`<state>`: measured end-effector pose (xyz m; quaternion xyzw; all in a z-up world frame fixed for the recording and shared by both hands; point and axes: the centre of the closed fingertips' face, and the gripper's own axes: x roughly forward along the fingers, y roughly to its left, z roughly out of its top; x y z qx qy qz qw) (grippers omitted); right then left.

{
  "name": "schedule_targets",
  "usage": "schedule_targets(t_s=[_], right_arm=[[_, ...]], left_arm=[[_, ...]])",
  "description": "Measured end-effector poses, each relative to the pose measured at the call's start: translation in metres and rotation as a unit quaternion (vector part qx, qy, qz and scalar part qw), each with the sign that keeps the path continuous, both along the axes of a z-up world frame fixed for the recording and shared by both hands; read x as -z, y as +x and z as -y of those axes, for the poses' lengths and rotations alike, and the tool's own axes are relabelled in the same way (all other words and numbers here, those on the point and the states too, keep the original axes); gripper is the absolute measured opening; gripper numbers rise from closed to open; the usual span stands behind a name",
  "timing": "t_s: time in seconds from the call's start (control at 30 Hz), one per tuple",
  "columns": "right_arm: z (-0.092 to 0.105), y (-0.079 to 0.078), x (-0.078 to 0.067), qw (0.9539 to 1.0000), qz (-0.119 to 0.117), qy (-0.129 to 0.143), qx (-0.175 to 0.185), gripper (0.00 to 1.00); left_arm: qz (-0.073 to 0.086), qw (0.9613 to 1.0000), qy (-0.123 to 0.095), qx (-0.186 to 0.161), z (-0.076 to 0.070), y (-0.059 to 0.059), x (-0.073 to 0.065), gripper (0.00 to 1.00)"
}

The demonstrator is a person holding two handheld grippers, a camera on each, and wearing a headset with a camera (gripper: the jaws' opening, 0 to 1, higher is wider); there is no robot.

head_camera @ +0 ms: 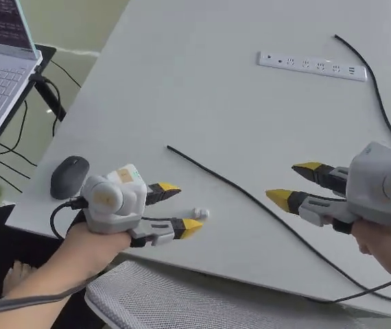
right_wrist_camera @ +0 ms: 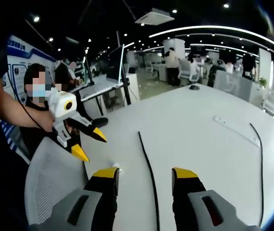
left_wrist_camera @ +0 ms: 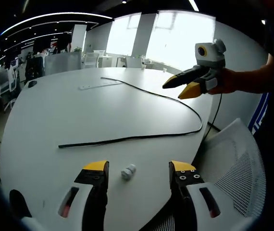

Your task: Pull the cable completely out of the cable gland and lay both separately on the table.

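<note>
A black cable [head_camera: 250,195] lies loose across the white table, running from its free end near the middle down to the front right edge; it also shows as a long curve [left_wrist_camera: 142,137] and a straight line [right_wrist_camera: 149,168]. A small white cable gland [head_camera: 200,214] lies on the table by itself, apart from the cable, just beyond my left gripper's [head_camera: 176,207] open jaws [left_wrist_camera: 136,169]. The gland [left_wrist_camera: 128,172] rests between those tips without being held. My right gripper [head_camera: 290,184] hovers open at the right [right_wrist_camera: 143,174], above the cable, holding nothing.
A white power strip [head_camera: 312,66] with its black cord [head_camera: 377,96] lies at the far right. A laptop [head_camera: 0,62] stands at the left on a side stand, and a dark mouse [head_camera: 68,176] sits near the table's front left edge. A mesh chair [head_camera: 182,301] is below.
</note>
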<state>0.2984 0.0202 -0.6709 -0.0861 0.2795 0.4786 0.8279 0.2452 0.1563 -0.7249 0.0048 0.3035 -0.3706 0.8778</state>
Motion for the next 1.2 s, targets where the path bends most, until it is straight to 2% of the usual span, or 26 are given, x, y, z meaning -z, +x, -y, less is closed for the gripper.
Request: schedule_targets(t_s=[0.33,0.43,0.67,0.77,0.87,1.03,1.13,1.2], right_arm=[[0.043,-0.028,0.007,0.9997,-0.010,0.001,0.022,0.49],[0.051,-0.035,0.008,0.9991,-0.017,0.015,0.037,0.52],[0.064,-0.047,0.016,0.9991,-0.016,0.012,0.038,0.55],[0.069,-0.052,0.020,0.9990,-0.019,0.013,0.038,0.58],[0.076,-0.059,0.027,0.9989,-0.028,0.012,0.037,0.62],[0.085,-0.065,0.033,0.9987,-0.037,0.009,0.034,0.68],[0.085,-0.069,0.035,0.9973,-0.059,0.022,0.037,0.76],[0.085,-0.070,0.034,0.9978,-0.054,0.021,0.032,0.78]], left_arm=[[0.001,0.9998,-0.010,-0.017,-0.001,-0.009,-0.015,0.58],[0.001,0.9995,-0.015,-0.026,-0.001,-0.010,-0.021,0.62],[-0.002,0.9993,-0.005,-0.038,-0.007,-0.017,-0.022,0.67],[0.002,0.9990,-0.005,-0.044,-0.009,-0.020,-0.025,0.71],[-0.004,0.9986,-0.004,-0.052,-0.011,-0.023,-0.023,0.76],[0.001,0.9982,-0.001,-0.060,-0.012,-0.023,-0.025,0.82],[0.000,0.9982,-0.005,-0.060,-0.011,-0.022,-0.026,0.84],[-0.001,0.9981,-0.002,-0.062,-0.012,-0.021,-0.025,0.85]])
